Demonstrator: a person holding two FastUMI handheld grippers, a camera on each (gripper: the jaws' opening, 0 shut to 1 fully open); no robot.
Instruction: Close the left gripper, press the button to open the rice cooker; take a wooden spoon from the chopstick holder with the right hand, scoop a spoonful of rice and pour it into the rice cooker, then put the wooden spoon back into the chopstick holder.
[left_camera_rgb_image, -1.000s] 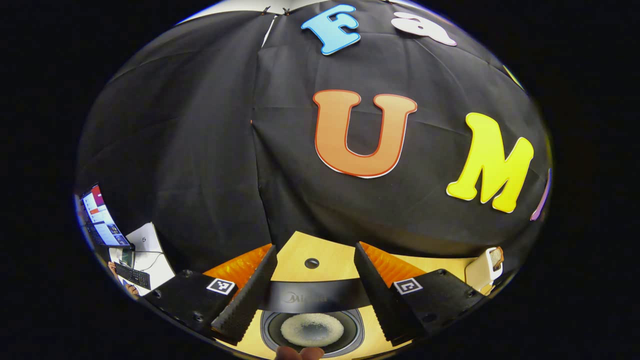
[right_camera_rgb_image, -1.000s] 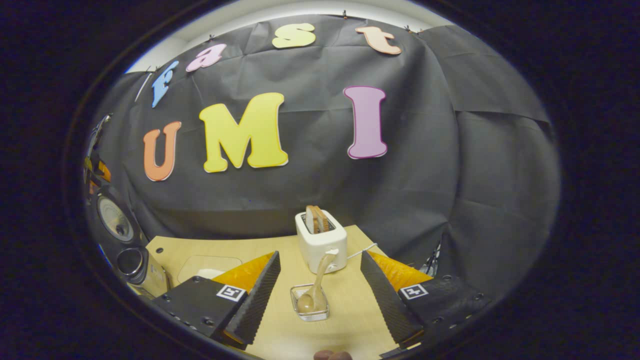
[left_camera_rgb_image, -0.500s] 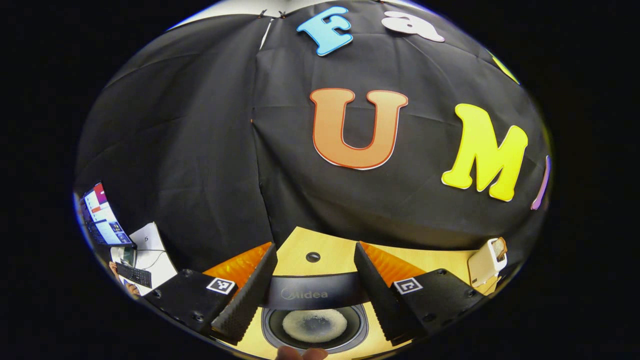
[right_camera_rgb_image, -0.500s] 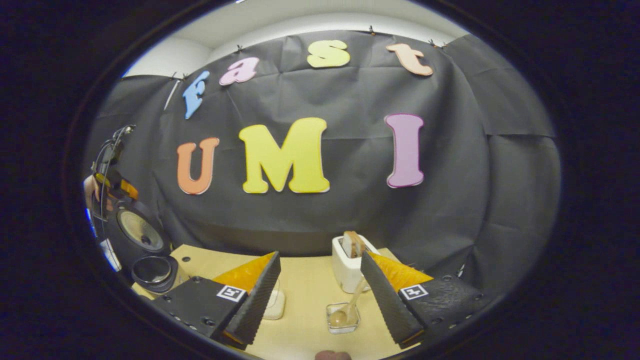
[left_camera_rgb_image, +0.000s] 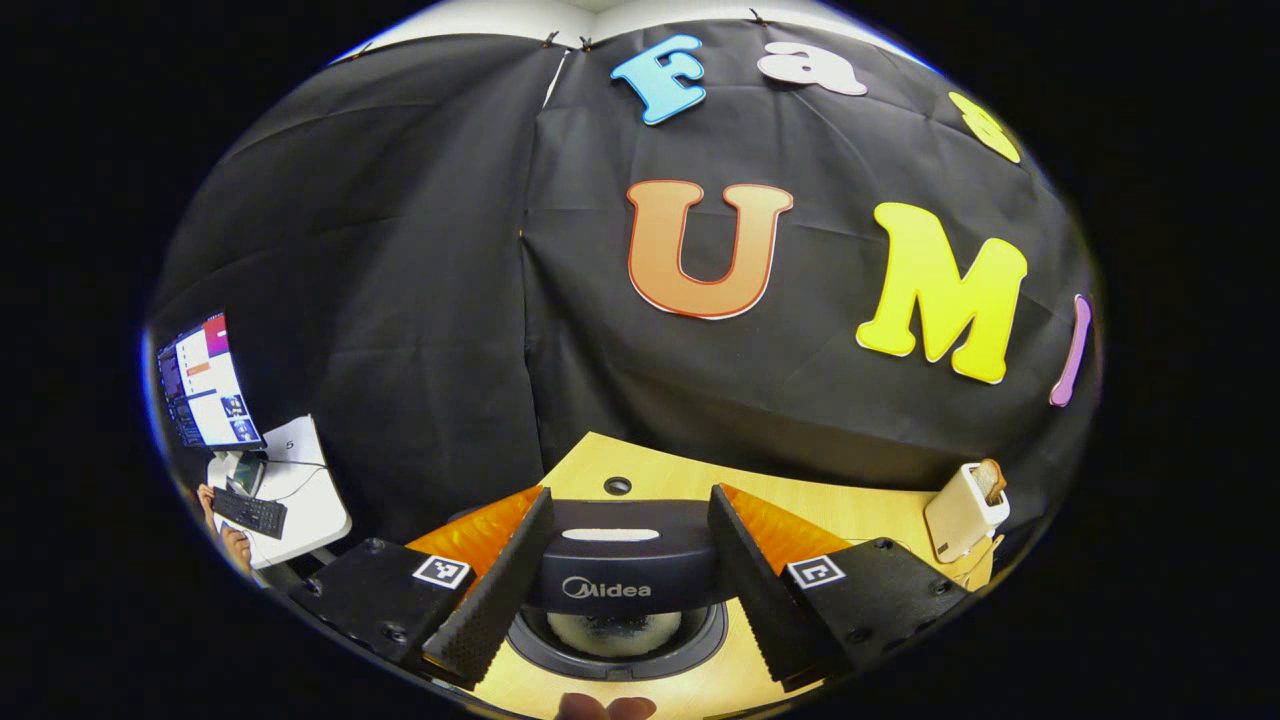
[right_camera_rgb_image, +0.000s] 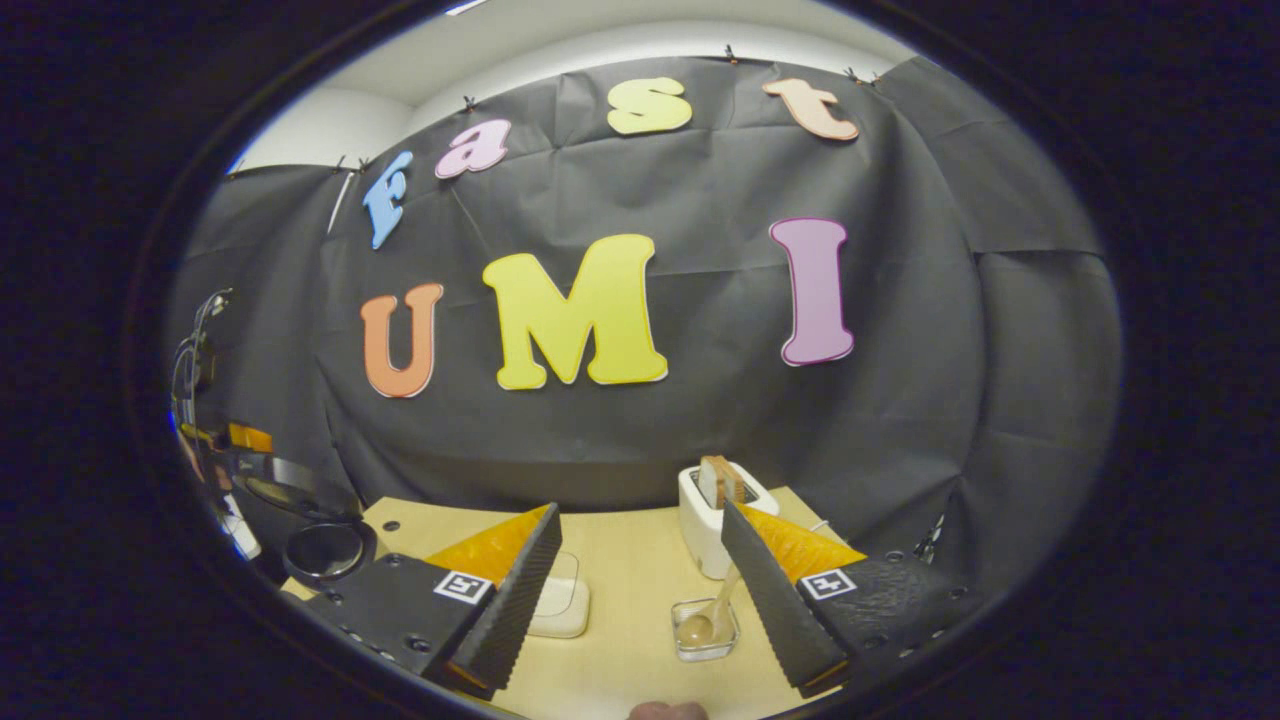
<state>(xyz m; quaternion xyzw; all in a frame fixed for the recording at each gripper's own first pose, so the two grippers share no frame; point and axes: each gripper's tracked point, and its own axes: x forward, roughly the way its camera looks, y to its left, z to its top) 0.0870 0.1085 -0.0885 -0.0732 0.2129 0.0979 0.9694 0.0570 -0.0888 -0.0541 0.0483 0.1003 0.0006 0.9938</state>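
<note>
In the left gripper view, far to your left beyond the booth cloth, a monitor (left_camera_rgb_image: 205, 385) glows above a small white desk (left_camera_rgb_image: 300, 495) with a keyboard (left_camera_rgb_image: 248, 512) on it. Your left gripper (left_camera_rgb_image: 625, 580) points level and forward over the wooden table (left_camera_rgb_image: 860, 510), its two fingers spread wide with nothing pressed between them. The rice cooker (left_camera_rgb_image: 620, 600) sits directly between those fingers: its dark lid (left_camera_rgb_image: 625, 560) stands tilted over the pot, and beneath it the open pot shows a layer of rice (left_camera_rgb_image: 612, 632). A fingertip of your own hand (left_camera_rgb_image: 605, 707) shows at the very bottom edge. To the right, near the table's far corner, stands a white toaster (left_camera_rgb_image: 962, 510) with a slice of bread in it.

In the right gripper view, the rice cooker (right_camera_rgb_image: 320, 545) appears at the left edge with its lid (right_camera_rgb_image: 275, 480) tilted above the pot, and your left gripper (right_camera_rgb_image: 225, 437) is just above it. Your right gripper (right_camera_rgb_image: 640, 600) is held level above the table, fingers wide apart and empty. Between them, towards the left finger, lies a pale lidded container (right_camera_rgb_image: 560, 605). Towards the right finger sits the clear chopstick holder (right_camera_rgb_image: 705, 630), with the wooden spoon (right_camera_rgb_image: 705, 618) resting in it, bowl down and handle leaning up towards the toaster (right_camera_rgb_image: 715, 515) just behind.
</note>
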